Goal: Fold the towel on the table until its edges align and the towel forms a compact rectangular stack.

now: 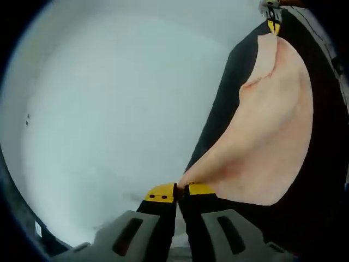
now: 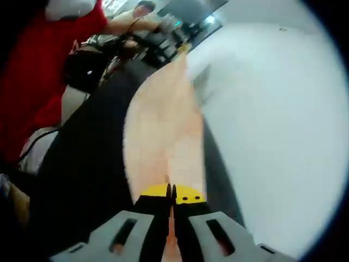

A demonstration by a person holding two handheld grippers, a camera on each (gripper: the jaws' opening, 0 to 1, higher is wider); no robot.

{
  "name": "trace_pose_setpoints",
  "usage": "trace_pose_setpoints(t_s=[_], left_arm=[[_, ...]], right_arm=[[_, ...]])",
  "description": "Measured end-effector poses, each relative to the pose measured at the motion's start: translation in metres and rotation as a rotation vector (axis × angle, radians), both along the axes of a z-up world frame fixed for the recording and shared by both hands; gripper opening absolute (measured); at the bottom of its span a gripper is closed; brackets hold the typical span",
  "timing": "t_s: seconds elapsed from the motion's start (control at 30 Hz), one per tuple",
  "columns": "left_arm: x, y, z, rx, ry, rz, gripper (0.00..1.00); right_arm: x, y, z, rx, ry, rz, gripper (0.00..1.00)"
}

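Observation:
A peach towel (image 1: pixel 267 142) hangs stretched in the air over a black table (image 1: pixel 218 125). My left gripper (image 1: pixel 181 191) is shut on one corner of it, yellow tips pinched together. At the top right, the right gripper (image 1: pixel 272 22) holds the towel's far corner. In the right gripper view the towel (image 2: pixel 163 131) runs as a long strip away from my right gripper (image 2: pixel 170 192), which is shut on its near end. The far end of the strip reaches the left gripper (image 2: pixel 163 45), small and blurred. The black table (image 2: pixel 87 164) lies under and to the left of the cloth.
A wide white surface (image 1: pixel 109 109) lies beside the table, also seen as a white surface (image 2: pixel 272 120) in the right gripper view. A person in a red top (image 2: pixel 38 71) stands close at the left. Dark equipment (image 2: pixel 158 38) sits in the background.

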State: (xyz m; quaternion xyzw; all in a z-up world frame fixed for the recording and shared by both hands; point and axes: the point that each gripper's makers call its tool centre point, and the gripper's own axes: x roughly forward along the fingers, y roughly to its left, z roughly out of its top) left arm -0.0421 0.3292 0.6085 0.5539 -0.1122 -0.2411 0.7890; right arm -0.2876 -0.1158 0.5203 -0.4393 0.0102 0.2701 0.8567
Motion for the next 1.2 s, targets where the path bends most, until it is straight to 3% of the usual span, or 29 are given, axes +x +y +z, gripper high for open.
trace_pose_setpoints(t_s=[0.1, 0.17, 0.3, 0.43, 0.5, 0.53, 0.63, 0.7, 0.73, 0.83, 0.87, 1.03, 1.13, 1.2], left_arm=[[-0.002, 0.009, 0.036, -0.076, -0.062, 0.007, 0.03], [-0.001, 0.017, 0.055, -0.064, -0.074, 0.031, 0.03], [-0.022, 0.025, 0.104, -0.079, -0.188, 0.038, 0.03], [-0.050, 0.041, 0.153, -0.095, -0.269, 0.066, 0.03], [-0.051, 0.044, 0.163, -0.096, -0.252, 0.072, 0.03], [-0.048, 0.042, 0.162, -0.080, -0.213, 0.064, 0.03], [-0.033, 0.028, 0.168, -0.060, -0.213, 0.039, 0.03], [-0.005, 0.020, 0.152, 0.014, -0.150, 0.071, 0.03], [0.011, 0.015, 0.136, 0.053, -0.094, 0.081, 0.03], [0.059, -0.008, 0.071, 0.172, 0.072, 0.087, 0.03], [0.068, -0.012, 0.057, 0.195, 0.096, 0.086, 0.03], [0.129, -0.044, -0.047, 0.274, 0.254, 0.115, 0.03], [0.167, -0.065, -0.110, 0.260, 0.352, 0.142, 0.03], [0.184, -0.075, -0.144, 0.244, 0.421, 0.163, 0.03]], right_arm=[[-0.017, -0.026, 0.077, 0.129, -0.149, -0.062, 0.00], [-0.034, -0.043, 0.131, 0.203, -0.267, -0.089, 0.00], [-0.075, -0.057, 0.207, 0.236, -0.440, -0.157, 0.00], [-0.106, -0.065, 0.256, 0.315, -0.537, -0.190, 0.00], [-0.103, -0.077, 0.265, 0.351, -0.531, -0.229, 0.00], [-0.098, -0.084, 0.267, 0.356, -0.521, -0.250, 0.00], [-0.063, -0.103, 0.257, 0.377, -0.442, -0.298, 0.00], [-0.022, -0.117, 0.228, 0.387, -0.316, -0.340, 0.00], [-0.003, -0.128, 0.212, 0.358, -0.283, -0.375, 0.00], [0.052, -0.155, 0.152, 0.399, -0.131, -0.432, 0.00], [0.063, -0.160, 0.138, 0.405, -0.112, -0.436, 0.00], [0.134, -0.197, 0.028, 0.520, 0.051, -0.513, 0.00], [0.166, -0.215, -0.022, 0.559, 0.102, -0.568, 0.00], [0.180, -0.224, -0.043, 0.562, 0.118, -0.594, 0.00]])
